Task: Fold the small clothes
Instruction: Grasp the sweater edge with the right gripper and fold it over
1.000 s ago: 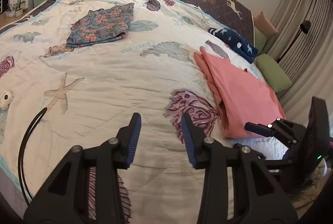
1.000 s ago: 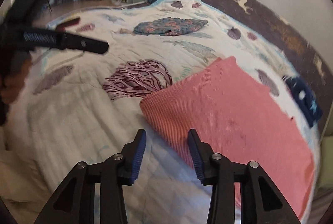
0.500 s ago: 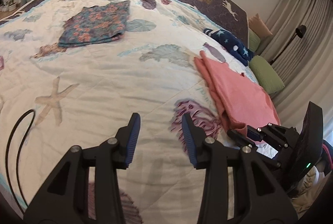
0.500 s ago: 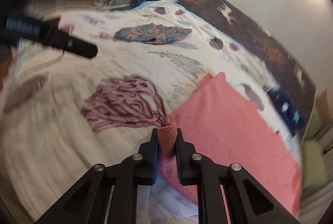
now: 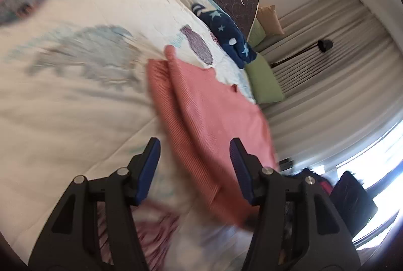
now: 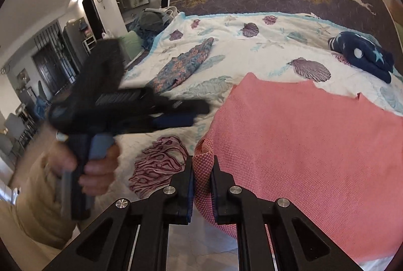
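Note:
A pink knit garment (image 6: 302, 134) lies flat on the bed at the right; it also shows in the left wrist view (image 5: 206, 109). My right gripper (image 6: 202, 170) is shut on the garment's near left corner, which bunches up between the pads. My left gripper (image 5: 194, 165) is open and empty, its fingers straddling the garment's left edge just above it. The left gripper also shows blurred in the right wrist view (image 6: 161, 109), held in a hand left of the garment.
The bed has a white sea-shell quilt (image 6: 272, 49). A folded floral garment (image 6: 183, 64) lies at the far left. A navy star-print garment (image 6: 362, 54) lies at the far right. Green cushions (image 5: 264, 82) and curtains are beyond the bed's right side.
My left gripper has swung right and forward over the pink garment's left edge and opened wider. My right gripper stays shut on the corner and has lifted it slightly.

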The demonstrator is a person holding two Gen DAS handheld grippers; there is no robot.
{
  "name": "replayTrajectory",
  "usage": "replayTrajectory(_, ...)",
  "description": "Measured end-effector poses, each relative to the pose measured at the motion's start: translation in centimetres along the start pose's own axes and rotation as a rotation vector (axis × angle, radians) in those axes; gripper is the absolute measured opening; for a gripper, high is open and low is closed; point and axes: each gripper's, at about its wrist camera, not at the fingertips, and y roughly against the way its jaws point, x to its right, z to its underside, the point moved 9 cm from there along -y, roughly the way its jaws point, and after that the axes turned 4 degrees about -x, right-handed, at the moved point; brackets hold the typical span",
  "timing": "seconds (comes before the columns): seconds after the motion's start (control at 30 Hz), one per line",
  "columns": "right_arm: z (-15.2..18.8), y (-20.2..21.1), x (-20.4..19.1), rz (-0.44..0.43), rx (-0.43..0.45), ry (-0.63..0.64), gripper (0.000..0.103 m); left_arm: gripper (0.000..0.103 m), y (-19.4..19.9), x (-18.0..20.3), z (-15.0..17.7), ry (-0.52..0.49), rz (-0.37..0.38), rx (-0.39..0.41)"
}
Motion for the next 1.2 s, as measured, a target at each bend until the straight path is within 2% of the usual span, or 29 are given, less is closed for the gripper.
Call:
replayTrajectory(0.13,0.1,-0.1,-0.3,-0.015,0.000,0.008,0.010,0.056,-2.6,-0.4,-1.8,0.052,-0.039,-0.020)
replayTrajectory(0.23,0.0,0.1,0.0,-0.036,0.010,-0.010,0.010,0.018,-3.6,-0.8,-2.9,0.093,-0.064,-0.029)
replayTrajectory(0.27,-0.1,0.2,0.2,-0.042,0.015,-0.017,0.010,0.013,-3.8,-0.7,-3.1,0.100,-0.066,-0.031)
replayTrajectory(0.33,-0.1,0.5,0.6,-0.055,0.028,-0.031,0.010,0.009,-3.5,0.2,-3.5,0.080,-0.083,-0.016)
replayTrajectory(0.57,-0.4,2.8,2.9,-0.114,0.091,-0.104,0.010,0.008,-4.2,5.2,-5.0,-0.049,-0.152,0.000)
replayTrajectory(0.77,-0.3,7.0,7.0,-0.117,0.196,-0.190,0.010,0.008,-6.9,11.2,-5.7,-0.150,-0.154,-0.017)
replayTrajectory(0.97,0.9,11.6,12.5,-0.079,0.302,-0.283,0.010,0.008,-12.2,18.5,-4.9,-0.287,-0.154,-0.067)
replayTrajectory(1.2,4.4,15.7,18.9,-0.018,0.378,-0.413,0.010,0.008,-20.5,23.9,-2.2,-0.387,-0.167,-0.185)
